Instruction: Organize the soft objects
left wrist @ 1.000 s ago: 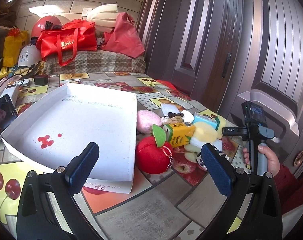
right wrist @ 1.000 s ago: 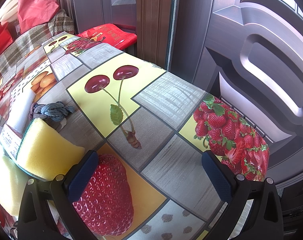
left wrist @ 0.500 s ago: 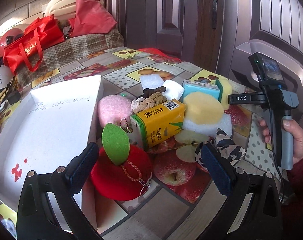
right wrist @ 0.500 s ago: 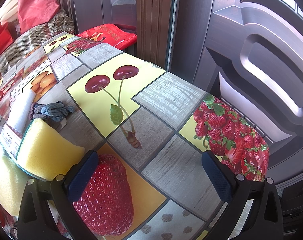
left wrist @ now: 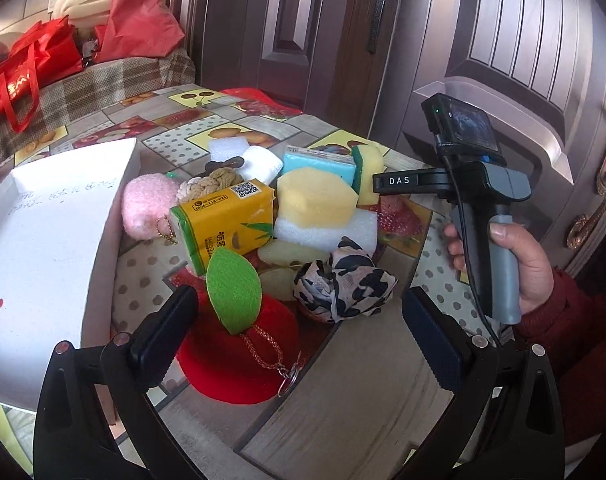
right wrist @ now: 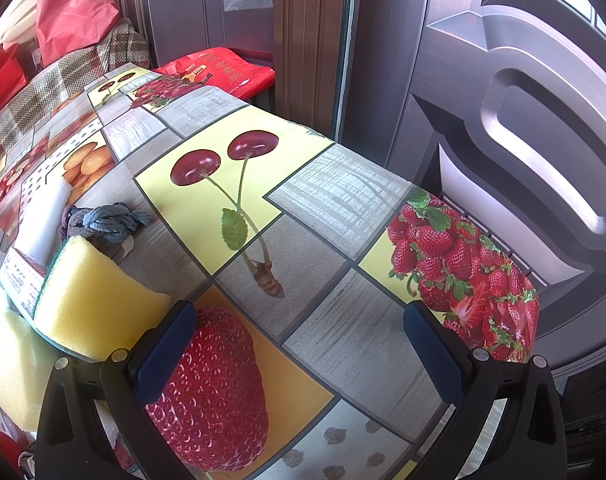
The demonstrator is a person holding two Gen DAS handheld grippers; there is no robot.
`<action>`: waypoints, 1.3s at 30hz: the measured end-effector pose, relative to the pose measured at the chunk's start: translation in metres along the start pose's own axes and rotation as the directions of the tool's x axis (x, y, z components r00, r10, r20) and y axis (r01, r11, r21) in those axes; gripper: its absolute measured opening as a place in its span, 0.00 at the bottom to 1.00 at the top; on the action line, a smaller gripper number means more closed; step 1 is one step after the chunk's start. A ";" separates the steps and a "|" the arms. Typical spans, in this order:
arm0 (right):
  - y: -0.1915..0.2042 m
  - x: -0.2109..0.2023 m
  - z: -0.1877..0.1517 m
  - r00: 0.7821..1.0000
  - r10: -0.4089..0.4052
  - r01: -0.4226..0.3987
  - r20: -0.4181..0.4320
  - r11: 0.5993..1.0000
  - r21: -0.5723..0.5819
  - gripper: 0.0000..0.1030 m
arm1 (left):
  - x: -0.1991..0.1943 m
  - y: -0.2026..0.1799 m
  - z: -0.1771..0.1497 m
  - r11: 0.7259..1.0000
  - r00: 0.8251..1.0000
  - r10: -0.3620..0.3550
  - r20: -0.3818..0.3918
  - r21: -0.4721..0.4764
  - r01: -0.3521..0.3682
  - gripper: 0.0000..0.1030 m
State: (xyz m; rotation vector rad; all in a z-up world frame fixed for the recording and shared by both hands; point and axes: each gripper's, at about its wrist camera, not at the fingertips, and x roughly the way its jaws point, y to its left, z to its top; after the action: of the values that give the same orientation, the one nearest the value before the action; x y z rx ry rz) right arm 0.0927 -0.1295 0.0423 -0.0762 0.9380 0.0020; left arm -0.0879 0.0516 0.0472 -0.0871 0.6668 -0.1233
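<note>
My left gripper [left wrist: 299, 336] is open just above a red plush apple [left wrist: 239, 360] with a green felt leaf [left wrist: 233, 288]. Behind it lies a heap: a black-and-white scrunchie [left wrist: 345, 284], a yellow tissue pack [left wrist: 223, 220], a pink plush [left wrist: 147, 208], a rope knot [left wrist: 215, 180], yellow and white sponges [left wrist: 319, 208] and a blue sponge [left wrist: 319, 164]. The white box [left wrist: 43, 240] is at the left. My right gripper [right wrist: 299, 352] is open over bare tablecloth, with a yellow sponge [right wrist: 91, 300] and grey-blue cord [right wrist: 107, 220] to its left.
The other handheld gripper [left wrist: 483, 216] and the hand [left wrist: 531, 264] holding it stand right of the heap. The table's edge [right wrist: 483, 240] runs close to dark doors [right wrist: 523, 100]. Red bags [left wrist: 31, 68] lie on a plaid bench at the back.
The left gripper has swung right and closer, from over the white box to just above the red plush apple. The right gripper's view is unchanged.
</note>
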 end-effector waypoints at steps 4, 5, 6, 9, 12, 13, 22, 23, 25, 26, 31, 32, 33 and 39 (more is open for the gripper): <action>0.000 0.000 0.000 1.000 0.000 0.000 0.000 1.000 0.000 1.00 | -0.011 0.006 0.002 1.000 0.999 0.026 0.027 0.001 -0.026 1.00; 0.000 0.000 0.000 1.000 0.000 0.000 0.000 1.000 0.000 1.00 | -0.009 0.008 0.002 1.000 1.000 0.027 0.013 -0.006 -0.027 1.00; 0.000 0.000 0.000 1.000 0.000 0.000 0.000 1.000 0.000 1.00 | -0.006 0.010 0.002 0.999 0.999 0.036 -0.004 -0.011 -0.036 1.00; 0.000 0.000 0.000 1.000 0.000 0.000 0.000 1.000 0.000 1.00 | 0.009 0.012 -0.001 0.997 0.996 0.073 -0.054 -0.015 -0.074 1.00; 0.004 0.001 0.000 1.000 -0.005 0.005 -0.002 1.000 -0.006 1.00 | 0.018 0.013 -0.002 0.996 0.993 0.083 -0.085 -0.020 -0.085 1.00; 0.005 0.001 0.000 1.000 -0.002 0.002 -0.002 1.000 -0.007 1.00 | 0.018 0.013 -0.001 0.996 0.993 0.086 -0.079 -0.021 -0.087 1.00; -0.013 -0.019 -0.002 0.935 0.342 -0.335 0.089 0.938 -0.091 1.00 | 0.016 0.018 -0.004 0.994 0.990 0.102 -0.095 -0.029 -0.106 1.00; -0.011 -0.027 -0.003 0.924 0.358 -0.339 0.135 0.929 -0.148 1.00 | 0.016 0.019 -0.006 0.994 0.990 0.104 -0.099 -0.030 -0.107 1.00; -0.002 -0.045 -0.007 0.877 0.434 -0.357 0.208 0.876 -0.323 1.00 | 0.015 0.020 -0.007 0.993 0.989 0.105 -0.105 -0.033 -0.109 1.00; 0.003 -0.052 -0.007 0.846 0.487 -0.377 0.218 0.834 -0.402 1.00 | 0.015 0.020 -0.008 0.993 0.989 0.106 -0.105 -0.033 -0.110 1.00; 0.015 -0.065 -0.002 0.778 0.604 -0.414 0.170 0.698 -0.585 1.00 | 0.015 0.020 -0.008 0.991 0.986 0.124 -0.108 -0.029 -0.128 1.00; 0.014 -0.065 -0.003 0.773 0.613 -0.415 0.164 0.684 -0.600 1.00 | 0.015 0.019 -0.008 0.991 0.986 0.125 -0.106 -0.029 -0.129 1.00; 0.013 -0.065 -0.003 0.768 0.621 -0.421 0.157 0.674 -0.607 1.00 | 0.015 0.020 -0.008 0.991 0.986 0.125 -0.106 -0.030 -0.129 1.00; 0.019 -0.040 -0.003 0.798 0.603 -0.500 -0.006 0.657 -0.563 0.98 | 0.017 0.016 -0.010 0.991 0.983 0.130 -0.126 -0.013 -0.133 0.99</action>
State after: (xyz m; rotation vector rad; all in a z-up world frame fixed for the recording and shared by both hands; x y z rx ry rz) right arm 0.0658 -0.1093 0.0713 -0.3079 0.7172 0.8511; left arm -0.0798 0.0643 0.0273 -0.0554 0.7968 0.0059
